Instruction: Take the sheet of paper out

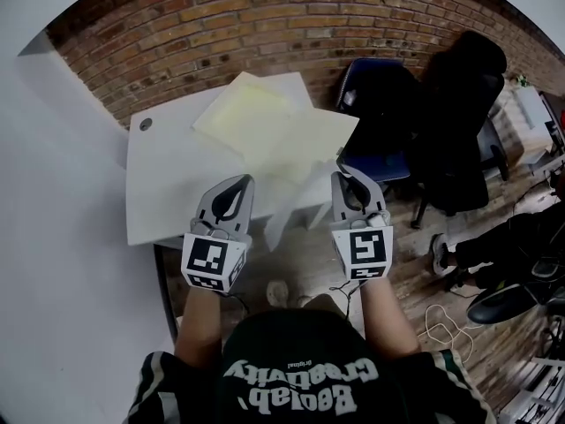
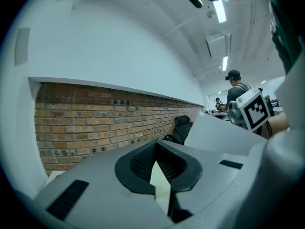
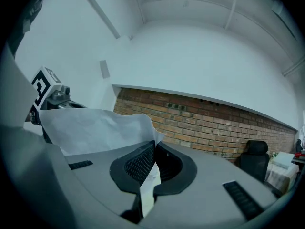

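A white sheet of paper (image 1: pixel 291 203) hangs in the air between my two grippers, in front of the white table (image 1: pixel 168 184). My left gripper (image 1: pixel 240 184) is shut on the sheet's left edge, and a strip of paper (image 2: pixel 161 178) shows between its jaws. My right gripper (image 1: pixel 343 177) is shut on the right edge, with paper (image 3: pixel 148 182) pinched in its jaws and the rest of the sheet (image 3: pixel 95 125) billowing leftward. Pale yellow sheets (image 1: pixel 265 126) lie on the table beyond. The left gripper view shows the right gripper's marker cube (image 2: pixel 255 109).
A brick wall (image 1: pixel 265 25) runs behind the table. Black office chairs (image 1: pixel 450 122) and a blue seat (image 1: pixel 384 162) stand to the right. Cables (image 1: pixel 437 325) lie on the wooden floor. A seated person's legs (image 1: pixel 503 246) are at far right. A white wall (image 1: pixel 62 237) is on the left.
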Demonstrator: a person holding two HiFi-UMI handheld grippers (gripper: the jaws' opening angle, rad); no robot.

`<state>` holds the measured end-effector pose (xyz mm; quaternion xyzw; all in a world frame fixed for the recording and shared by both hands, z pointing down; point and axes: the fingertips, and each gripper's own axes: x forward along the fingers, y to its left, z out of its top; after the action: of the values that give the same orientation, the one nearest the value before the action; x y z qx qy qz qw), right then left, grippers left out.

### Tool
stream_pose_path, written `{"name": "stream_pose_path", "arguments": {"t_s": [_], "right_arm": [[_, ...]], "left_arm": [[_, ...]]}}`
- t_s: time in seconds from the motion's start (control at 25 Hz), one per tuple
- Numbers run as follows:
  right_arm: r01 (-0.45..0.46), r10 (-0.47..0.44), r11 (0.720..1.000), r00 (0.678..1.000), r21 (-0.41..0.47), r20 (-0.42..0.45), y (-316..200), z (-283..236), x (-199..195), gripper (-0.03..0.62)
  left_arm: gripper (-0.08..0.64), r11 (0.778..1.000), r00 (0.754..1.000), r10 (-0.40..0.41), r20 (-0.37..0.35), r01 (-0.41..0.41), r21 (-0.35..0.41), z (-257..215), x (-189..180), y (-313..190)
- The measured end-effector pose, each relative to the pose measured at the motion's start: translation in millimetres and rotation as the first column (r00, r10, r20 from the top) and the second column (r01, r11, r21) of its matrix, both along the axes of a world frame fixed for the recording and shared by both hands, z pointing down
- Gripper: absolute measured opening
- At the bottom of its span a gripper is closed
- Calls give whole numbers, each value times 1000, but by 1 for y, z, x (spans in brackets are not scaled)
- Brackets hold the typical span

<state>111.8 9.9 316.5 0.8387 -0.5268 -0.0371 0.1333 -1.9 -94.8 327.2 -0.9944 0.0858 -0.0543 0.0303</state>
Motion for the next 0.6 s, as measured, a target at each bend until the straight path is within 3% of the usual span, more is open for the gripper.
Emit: {"name": "stream_pose_path", "arguments": {"t_s": [0.2,0.6], "right_arm": [[8,-9,1000,1000,14,29,33,5,-1,-6],[31,-32,999,998,26,58,89,23,-8,-6]], "left_arm": [[0,999,1000,-19,-11,18,-33,2,3,32],[0,998,998,-58,27,58,-3,22,-6,93]]}}
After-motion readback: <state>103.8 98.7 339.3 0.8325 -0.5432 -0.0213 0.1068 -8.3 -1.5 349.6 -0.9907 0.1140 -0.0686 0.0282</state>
